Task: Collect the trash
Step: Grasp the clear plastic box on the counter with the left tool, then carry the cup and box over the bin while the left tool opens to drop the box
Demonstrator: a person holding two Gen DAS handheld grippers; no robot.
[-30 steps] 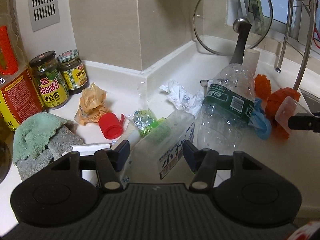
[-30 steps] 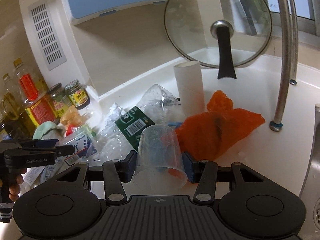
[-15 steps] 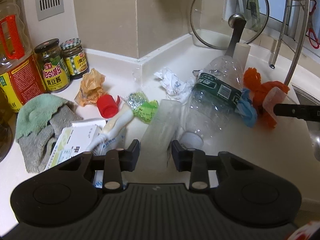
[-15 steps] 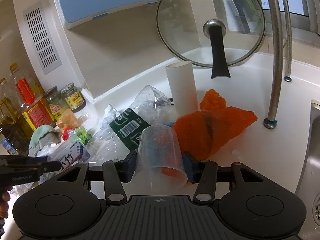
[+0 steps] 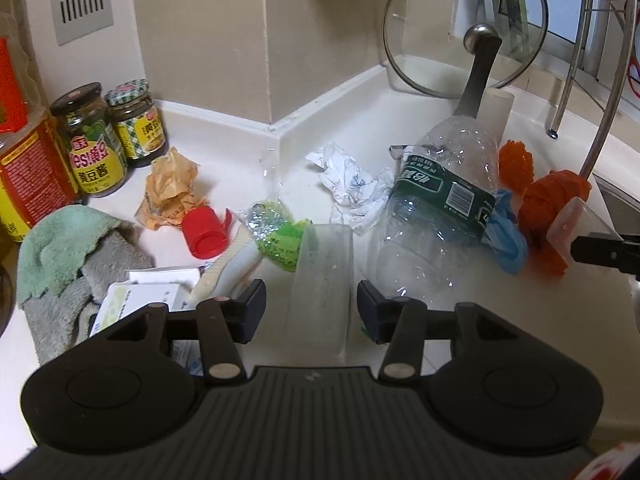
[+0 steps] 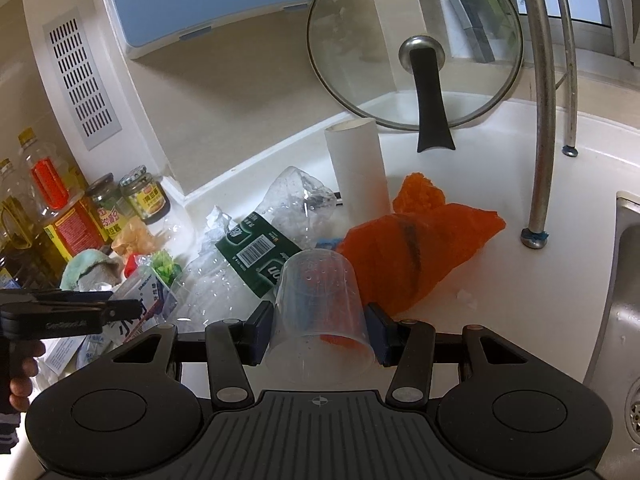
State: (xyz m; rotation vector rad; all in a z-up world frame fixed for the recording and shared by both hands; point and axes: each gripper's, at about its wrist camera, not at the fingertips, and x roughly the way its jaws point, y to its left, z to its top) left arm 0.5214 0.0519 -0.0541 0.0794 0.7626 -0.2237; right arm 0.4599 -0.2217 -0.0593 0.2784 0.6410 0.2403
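1. Here, a clear plastic box (image 5: 322,280) is seen between the two sides of the left gripper (image 5: 311,306). The jaws are opening, and a gap is seen on each side of the box, so the box is not squeezed.
2. A clear plastic cup (image 6: 318,314) is held in the right gripper (image 6: 318,330). The cup is pinched on both sides by the blue pads (image 6: 260,330), with its open end turned toward the camera.
3. The trash is spread over a white counter (image 5: 480,312), in the corner by the wall.
4. A crushed clear bottle (image 5: 436,200) with a green label is laid just right of the box.
5. A ball of white paper (image 5: 348,180) is seen behind the box, touching the bottle.
6. A red cap (image 5: 204,234) and a crumpled tan wrapper (image 5: 170,188) are found to the left, side by side.
7. A shiny green wrapper (image 5: 276,232) is laid just behind the box.
8. An orange bag (image 6: 416,256) is spread behind the cup, and a white paper tube (image 6: 358,172) is stood upright beside it.
9. Two jars (image 5: 108,136) are stood by the wall, and a green cloth (image 5: 60,248) is piled on the left.
10. A glass lid (image 6: 416,48) is leaned against the back wall.
11. A person's hand (image 6: 22,376) is seen at the left edge of the right wrist view, under the left gripper.
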